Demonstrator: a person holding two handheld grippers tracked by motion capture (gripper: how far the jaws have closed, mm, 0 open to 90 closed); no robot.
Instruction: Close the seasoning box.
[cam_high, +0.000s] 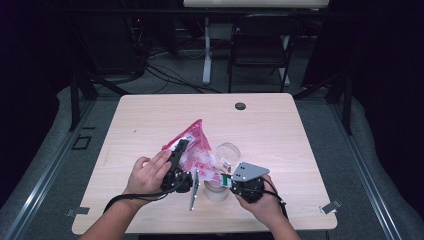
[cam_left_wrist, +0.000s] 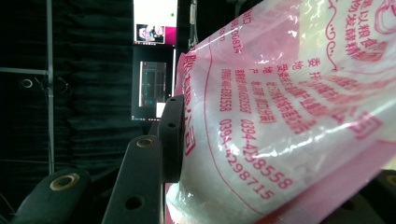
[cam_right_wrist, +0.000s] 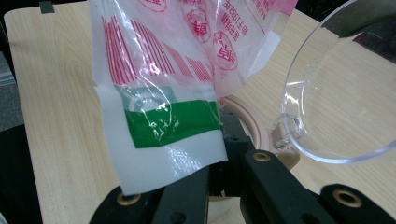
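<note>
both tools grip one pink bag (cam_high: 192, 145), held just above the counter (cam_high: 280, 130) near its front edge. my left tool (cam_high: 176, 159) is clamped on the bag's fat upper body; my right tool (cam_right_wrist: 219, 161) pinches the white-and-green end seam. the bag's long axis runs from far-left down toward my right tool, over a clear jar (cam_high: 228, 154) and a round tan container (cam_high: 216, 191) beside it.

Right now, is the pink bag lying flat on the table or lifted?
Lifted. The pink bag hangs tilted above the table, pinched between the left claw and the right claw at its lower edge.
</note>
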